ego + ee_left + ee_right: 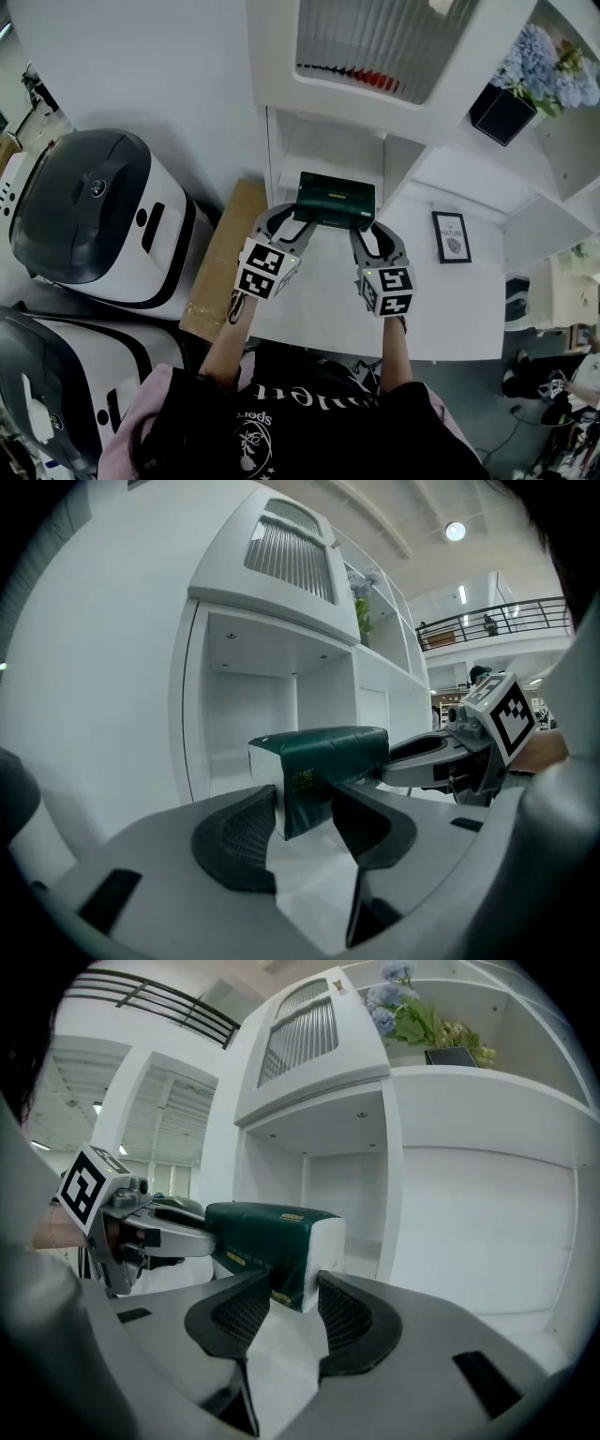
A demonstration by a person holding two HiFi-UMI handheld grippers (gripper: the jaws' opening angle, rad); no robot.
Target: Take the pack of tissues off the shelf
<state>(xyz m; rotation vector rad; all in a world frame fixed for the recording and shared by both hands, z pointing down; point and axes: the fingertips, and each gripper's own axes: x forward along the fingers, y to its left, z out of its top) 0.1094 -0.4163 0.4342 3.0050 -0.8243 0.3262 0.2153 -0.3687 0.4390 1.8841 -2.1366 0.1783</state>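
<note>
A dark green pack of tissues [336,200] with white ends hangs between my two grippers, just in front of the lower open compartment of the white shelf [323,141]. My left gripper [296,223] is shut on its left end; in the left gripper view the pack [323,761] sits pinched between the black pads [239,832]. My right gripper [366,228] is shut on the right end, where the pack [267,1232] fills the gap between the pads [347,1316]. Each gripper shows in the other's view, beyond the pack.
A white table top [309,314] lies under the pack. On it stands a small framed picture [451,236] at the right. Blue flowers in a black pot [525,89] sit on an upper shelf. A cardboard box [225,258] and two white-and-grey machines [94,216] stand at the left.
</note>
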